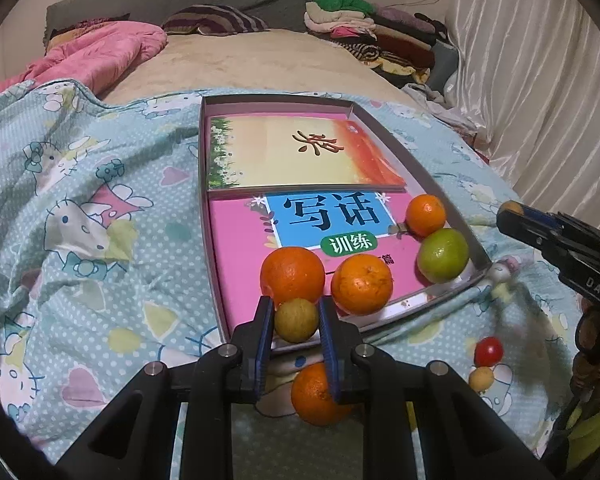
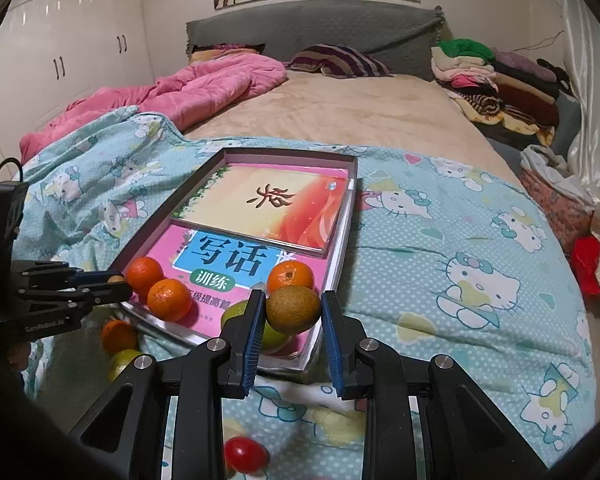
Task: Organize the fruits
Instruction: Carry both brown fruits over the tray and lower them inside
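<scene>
A shallow box [image 1: 384,128] with books in it lies on the bed. It holds three oranges [image 1: 293,275] and a green lime [image 1: 443,255]. My left gripper [image 1: 296,322] is shut on a small yellow-brown fruit [image 1: 296,320] over the box's near edge. My right gripper [image 2: 293,312] is shut on a brown-green fruit [image 2: 293,309] above the box's near right corner [image 2: 312,356]. An orange [image 1: 316,394], a red tomato [image 1: 488,351] and a small yellow fruit [image 1: 481,378] lie on the blanket outside the box.
The Hello Kitty blanket [image 2: 440,260] covers the near bed. A pink quilt [image 2: 188,92] lies far left and folded clothes [image 2: 496,76] far right. A white curtain [image 1: 540,60] hangs on the right. A yellow-green fruit [image 2: 122,362] lies by the box's left corner.
</scene>
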Tool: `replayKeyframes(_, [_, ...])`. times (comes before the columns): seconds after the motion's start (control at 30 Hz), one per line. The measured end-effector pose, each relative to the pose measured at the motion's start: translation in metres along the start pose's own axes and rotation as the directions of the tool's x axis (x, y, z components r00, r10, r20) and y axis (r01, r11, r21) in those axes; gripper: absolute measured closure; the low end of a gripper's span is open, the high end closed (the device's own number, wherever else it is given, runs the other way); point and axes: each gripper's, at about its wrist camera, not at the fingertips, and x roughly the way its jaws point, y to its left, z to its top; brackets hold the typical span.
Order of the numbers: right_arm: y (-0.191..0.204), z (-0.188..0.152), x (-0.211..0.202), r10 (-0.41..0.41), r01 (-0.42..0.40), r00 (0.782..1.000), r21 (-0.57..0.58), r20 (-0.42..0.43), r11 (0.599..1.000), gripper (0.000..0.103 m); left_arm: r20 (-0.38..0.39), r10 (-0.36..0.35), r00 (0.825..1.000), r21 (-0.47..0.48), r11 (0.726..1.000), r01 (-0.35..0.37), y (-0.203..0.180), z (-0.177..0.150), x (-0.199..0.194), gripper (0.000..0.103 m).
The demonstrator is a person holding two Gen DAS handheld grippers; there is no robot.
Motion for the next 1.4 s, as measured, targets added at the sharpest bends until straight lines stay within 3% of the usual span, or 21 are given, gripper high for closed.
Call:
replayKeyframes(0.83, [0.009,-0.02,0.021,-0.016,0.011,0.998,-0.088,-0.056,0.996,0.074,0.025,0.01,1.0,0.008,1.0,-0.01,0.006,0.0,0.01,0.08])
replayKeyframes(1.4, [0.017,-0.022,0.032,0.005,-0.011,0.999,-0.125,-0.047,0.992,0.074,0.025,0.011,1.0,0.009,1.0,-0.011,0.006,0.0,0.01,0.08])
